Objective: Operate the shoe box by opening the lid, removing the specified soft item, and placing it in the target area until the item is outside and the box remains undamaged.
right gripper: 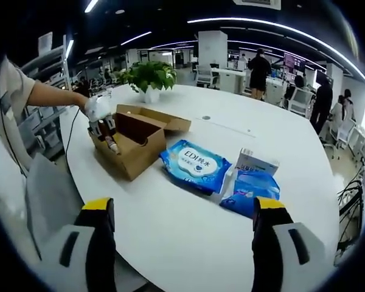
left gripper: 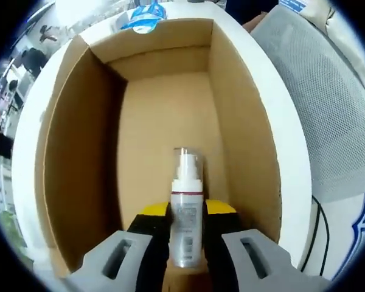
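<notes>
Clamping a small pump bottle [left gripper: 186, 210] at frame bottom, the left gripper [left gripper: 187, 243] is holding it over the open shoe box [left gripper: 79, 152]. It looks light, rigid and slick, best held mid-body. The right gripper [right gripper: 181, 240] is hovering with jaws apart above the white table [right gripper: 188, 243], office plant [right gripper: 147, 76] upper left.

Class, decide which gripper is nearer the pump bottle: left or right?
Left. The left gripper is shut on the pump bottle in the cardboard box; the right gripper, open, hangs well back over the table.
</notes>
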{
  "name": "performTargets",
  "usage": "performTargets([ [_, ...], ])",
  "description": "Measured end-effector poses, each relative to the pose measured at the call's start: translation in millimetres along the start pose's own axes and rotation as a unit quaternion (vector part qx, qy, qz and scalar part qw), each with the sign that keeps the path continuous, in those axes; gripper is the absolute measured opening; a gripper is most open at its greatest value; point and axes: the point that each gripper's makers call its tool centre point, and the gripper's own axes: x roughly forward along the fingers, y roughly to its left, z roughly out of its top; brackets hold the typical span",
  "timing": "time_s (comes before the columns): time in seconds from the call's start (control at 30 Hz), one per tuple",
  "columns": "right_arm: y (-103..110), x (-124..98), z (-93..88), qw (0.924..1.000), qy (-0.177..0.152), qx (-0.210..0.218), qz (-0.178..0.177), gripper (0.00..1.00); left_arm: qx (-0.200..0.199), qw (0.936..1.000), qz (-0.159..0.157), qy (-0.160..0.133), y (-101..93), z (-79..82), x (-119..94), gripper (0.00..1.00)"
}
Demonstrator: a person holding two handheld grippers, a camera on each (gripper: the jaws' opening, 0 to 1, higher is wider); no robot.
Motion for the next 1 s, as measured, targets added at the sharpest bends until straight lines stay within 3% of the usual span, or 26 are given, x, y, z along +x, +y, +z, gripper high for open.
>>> performTargets([
  [0.33,9,8,10.8,0.9996,-0.007,-0.017,0.021,0.78,-0.008,0.999,0.035,-0.027,12.4,20.2,-23,0.18],
  [0.53,15,16,15.0,0.9986,-0.009,-0.038,0.035,0.7,-0.007,0.9966,0.056,-0.06,16.0,46.5,-40,0.18],
  [1.0,59,35,43.0,0.9914,-0.037,-0.086,0.092,0.52,-0.011,0.9883,0.079,-0.13,15.7,102.5,-76,0.18],
])
